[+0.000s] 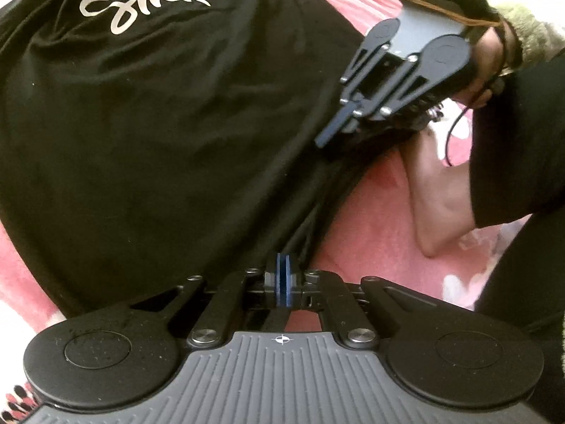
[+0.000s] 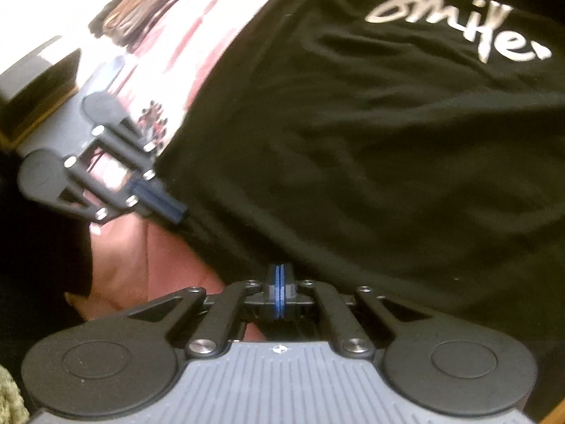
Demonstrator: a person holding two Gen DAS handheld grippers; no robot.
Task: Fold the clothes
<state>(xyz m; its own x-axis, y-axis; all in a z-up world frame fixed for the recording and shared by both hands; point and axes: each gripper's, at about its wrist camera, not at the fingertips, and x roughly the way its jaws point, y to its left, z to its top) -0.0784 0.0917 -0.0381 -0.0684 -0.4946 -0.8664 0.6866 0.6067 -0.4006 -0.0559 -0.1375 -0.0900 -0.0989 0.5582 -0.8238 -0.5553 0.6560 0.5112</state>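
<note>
A black T-shirt (image 1: 159,123) with a white "Smile" print (image 1: 148,3) lies spread on a pink blanket (image 1: 370,233). At the bottom of the left wrist view my left gripper (image 1: 282,265) is shut, its blue pads pinching the shirt's near edge. My right gripper (image 1: 323,141) comes in from the upper right, also shut on that edge. The right wrist view shows the shirt (image 2: 353,141) and its print (image 2: 459,17) again. There the right gripper (image 2: 279,272) bites the hem, and the left gripper (image 2: 176,212) grips the edge further left.
A hand (image 1: 483,56) in a fuzzy green sleeve (image 1: 529,31) holds the right gripper. A black trouser leg (image 1: 512,159) and what looks like a bare foot (image 1: 434,194) lie beside the shirt. Folded clothes (image 2: 148,10) and a dark box (image 2: 39,81) sit at the far left.
</note>
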